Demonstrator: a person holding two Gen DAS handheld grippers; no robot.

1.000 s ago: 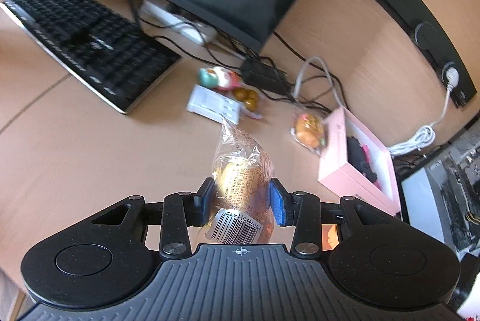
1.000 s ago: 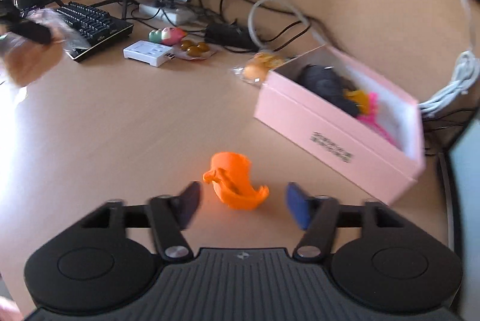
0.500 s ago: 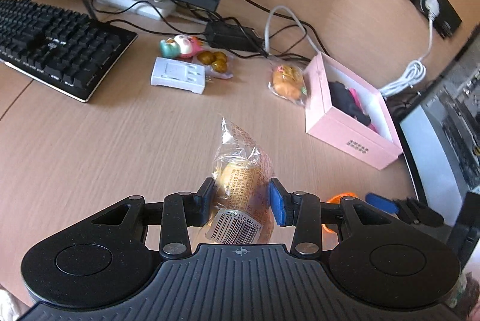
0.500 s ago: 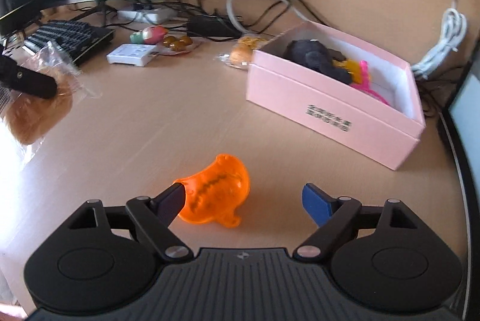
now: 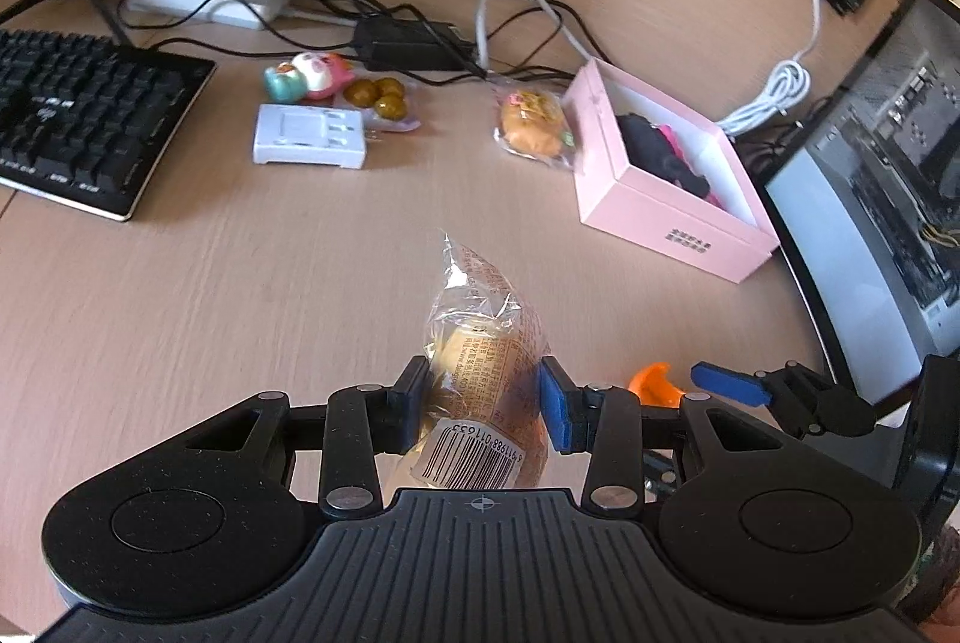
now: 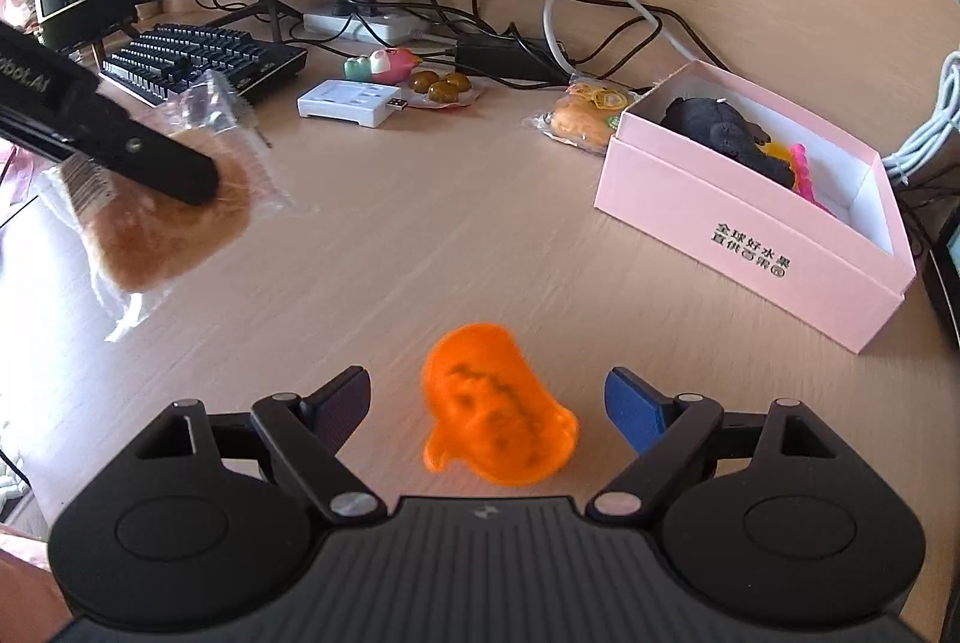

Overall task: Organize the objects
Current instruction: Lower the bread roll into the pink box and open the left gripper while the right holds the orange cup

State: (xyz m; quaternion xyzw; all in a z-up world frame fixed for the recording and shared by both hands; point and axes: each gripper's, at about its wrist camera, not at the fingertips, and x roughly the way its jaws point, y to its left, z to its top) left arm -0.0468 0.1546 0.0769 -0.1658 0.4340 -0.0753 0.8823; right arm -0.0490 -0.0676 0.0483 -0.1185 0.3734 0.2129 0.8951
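Crinkly clear wrapper with a barcode label, round golden bun (image 5: 480,391) inside, pinched between the left gripper (image 5: 485,398) fingers and held up off the pale wood-grain surface (image 5: 240,295). Glossy orange plastic toy (image 6: 498,412), lumpy and rounded, lying on the surface between the wide-spread fingers of the right gripper (image 6: 487,403), touched by neither. Matte pink cardboard box (image 6: 756,229), lid off, ahead to the right, with something black and soft inside. Second wrapped bun (image 6: 585,117) against its far corner.
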